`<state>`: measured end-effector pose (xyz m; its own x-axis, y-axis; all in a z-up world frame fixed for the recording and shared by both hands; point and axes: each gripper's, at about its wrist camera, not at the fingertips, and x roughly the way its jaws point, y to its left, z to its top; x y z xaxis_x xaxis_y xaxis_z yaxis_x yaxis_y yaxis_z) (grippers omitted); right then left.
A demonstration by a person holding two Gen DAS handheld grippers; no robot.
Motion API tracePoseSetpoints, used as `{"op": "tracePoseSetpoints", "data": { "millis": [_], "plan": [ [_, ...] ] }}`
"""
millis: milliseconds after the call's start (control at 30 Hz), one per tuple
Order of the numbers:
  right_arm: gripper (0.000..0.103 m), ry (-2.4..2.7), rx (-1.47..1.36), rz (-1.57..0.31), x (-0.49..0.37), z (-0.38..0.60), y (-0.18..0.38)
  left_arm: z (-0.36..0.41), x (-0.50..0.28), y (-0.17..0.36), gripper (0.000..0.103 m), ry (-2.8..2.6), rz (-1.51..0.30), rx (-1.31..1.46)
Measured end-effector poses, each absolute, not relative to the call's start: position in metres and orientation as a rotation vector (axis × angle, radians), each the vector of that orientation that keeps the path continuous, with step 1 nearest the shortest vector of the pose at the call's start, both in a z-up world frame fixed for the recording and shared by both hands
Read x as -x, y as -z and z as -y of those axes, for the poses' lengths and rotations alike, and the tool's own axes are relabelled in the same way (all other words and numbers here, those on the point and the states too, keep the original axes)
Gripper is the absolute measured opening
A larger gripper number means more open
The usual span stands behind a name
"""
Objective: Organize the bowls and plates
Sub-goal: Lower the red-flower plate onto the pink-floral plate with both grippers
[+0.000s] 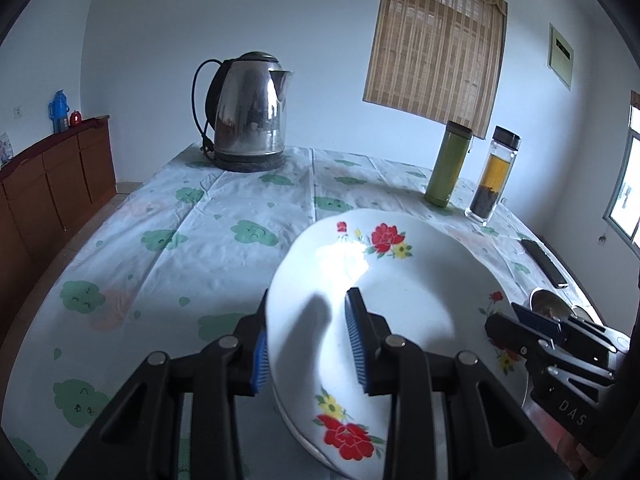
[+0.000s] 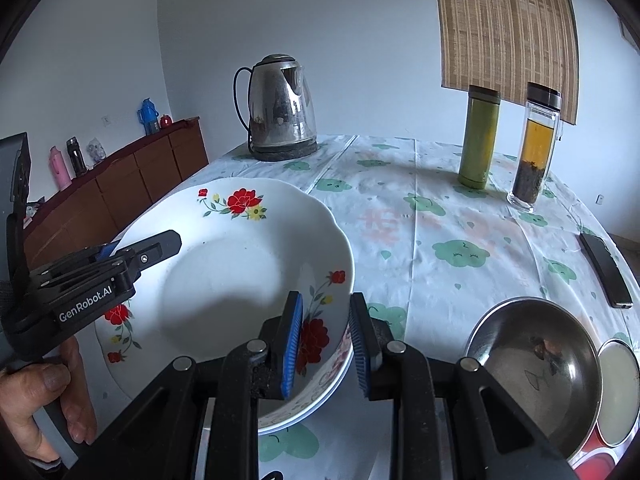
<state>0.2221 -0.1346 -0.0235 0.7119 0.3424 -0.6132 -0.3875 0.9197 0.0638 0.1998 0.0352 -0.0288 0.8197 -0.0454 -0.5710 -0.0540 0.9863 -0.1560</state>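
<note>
A white deep plate with red flowers (image 1: 396, 300) (image 2: 240, 280) lies on top of a stack of other plates (image 2: 320, 392) near the table's front. My left gripper (image 1: 306, 344) straddles its left rim, one blue pad inside and one outside, with a gap. It also shows in the right wrist view (image 2: 120, 252). My right gripper (image 2: 326, 344) straddles the plate's right rim, jaws apart. It also shows in the left wrist view (image 1: 536, 320). A steel bowl (image 2: 536, 368) sits to the right of the stack.
A steel kettle (image 1: 248, 116) stands at the far side of the table. A green flask (image 2: 478, 136) and a glass tea bottle (image 2: 534, 144) stand far right. A dark phone (image 2: 606, 272) lies at the right edge. A small dish (image 2: 618, 392) sits beside the steel bowl.
</note>
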Motion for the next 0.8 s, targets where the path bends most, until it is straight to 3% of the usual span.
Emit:
{"op": "tracePoseSetpoints", "data": {
  "millis": [800],
  "plan": [
    [0.025, -0.370, 0.062, -0.710, -0.231, 0.139, 0.035, -0.027, -0.207, 0.045, 0.032, 0.004, -0.654, 0.125]
  ]
}}
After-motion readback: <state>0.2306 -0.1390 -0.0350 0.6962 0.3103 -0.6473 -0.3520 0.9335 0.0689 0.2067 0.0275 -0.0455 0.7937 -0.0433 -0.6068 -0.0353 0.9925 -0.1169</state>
